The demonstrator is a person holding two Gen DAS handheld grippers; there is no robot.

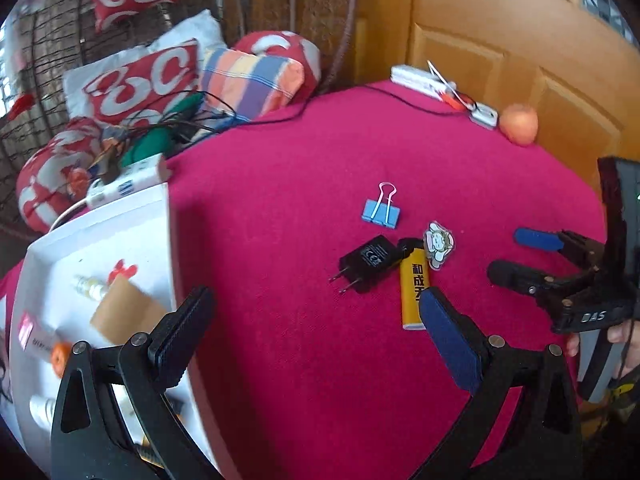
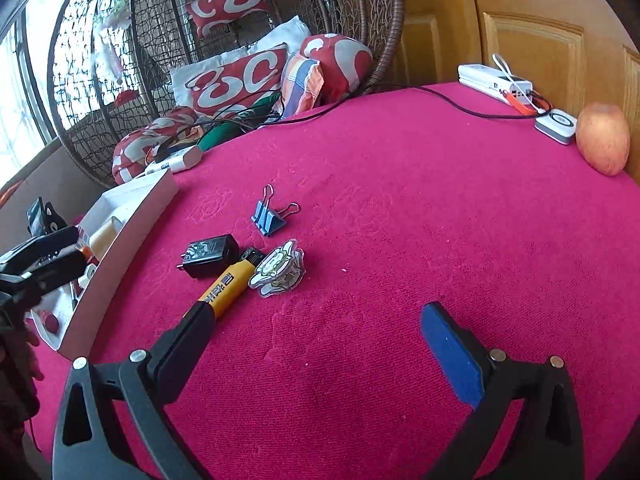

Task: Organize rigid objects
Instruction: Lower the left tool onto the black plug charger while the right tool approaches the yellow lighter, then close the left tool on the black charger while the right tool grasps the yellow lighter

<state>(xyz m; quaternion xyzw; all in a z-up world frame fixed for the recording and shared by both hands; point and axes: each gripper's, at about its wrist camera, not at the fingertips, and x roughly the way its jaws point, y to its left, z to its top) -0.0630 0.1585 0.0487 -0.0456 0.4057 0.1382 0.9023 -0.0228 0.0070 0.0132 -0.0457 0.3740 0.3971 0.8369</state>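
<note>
A small cluster lies near the middle of the counter [image 2: 400,208], covered in magenta cloth: a black charger plug [image 2: 210,255], a yellow lighter [image 2: 228,286] touching it, and a cartoon charm [image 2: 278,270] against the lighter's far end. A blue binder clip [image 2: 269,216] sits just beyond them, apart.

The left tongs [image 1: 316,308] hang over the near side with their fingers wide apart and nothing between them; the lighter's near end lies just beside their right finger. The right tongs [image 2: 316,320] are likewise spread and empty, the cluster just left of and beyond them.

A white tray [image 1: 170,240] holding small items rests at the counter's left edge. At the far right sit an apple [image 2: 602,138], a white power strip [image 2: 494,82] and a cable. Beyond stand a wicker chair with red cushions [image 2: 236,80] and a wooden door [image 1: 500,32].
</note>
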